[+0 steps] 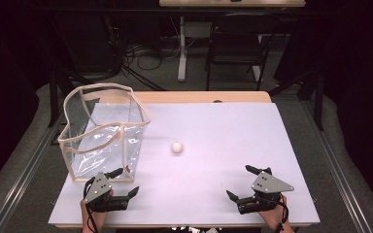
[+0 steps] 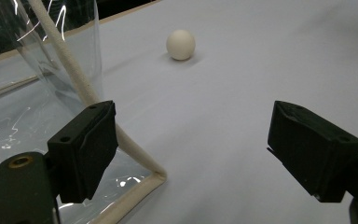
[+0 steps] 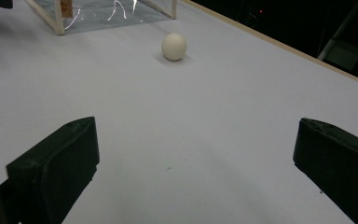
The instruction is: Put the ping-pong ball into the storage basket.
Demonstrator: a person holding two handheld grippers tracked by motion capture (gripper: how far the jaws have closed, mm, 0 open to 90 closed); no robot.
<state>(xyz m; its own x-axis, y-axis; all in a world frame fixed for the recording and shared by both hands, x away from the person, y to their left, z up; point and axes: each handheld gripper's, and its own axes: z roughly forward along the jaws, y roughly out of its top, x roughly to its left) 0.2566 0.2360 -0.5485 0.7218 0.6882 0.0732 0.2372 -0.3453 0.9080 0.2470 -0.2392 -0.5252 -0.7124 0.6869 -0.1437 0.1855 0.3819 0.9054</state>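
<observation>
A small cream ball (image 1: 177,147) lies alone near the middle of the white table cover (image 1: 223,126). It shows ahead of the left gripper's jaws (image 2: 181,45) and far ahead of the right gripper's jaws (image 3: 174,46). A clear plastic bag with beige trim (image 1: 103,131) stands open at the left. My left gripper (image 1: 124,181) rests by the bag's near corner (image 2: 156,177), open and empty. At the front right, my right gripper (image 1: 243,182) sits wide open with nothing between its jaws.
The table's wooden far edge (image 1: 204,97) shows behind the cover. Beyond it stand a dark chair (image 1: 235,46) and a white table leg (image 1: 181,48) among floor cables. Bare cover lies between the grippers and around the ball.
</observation>
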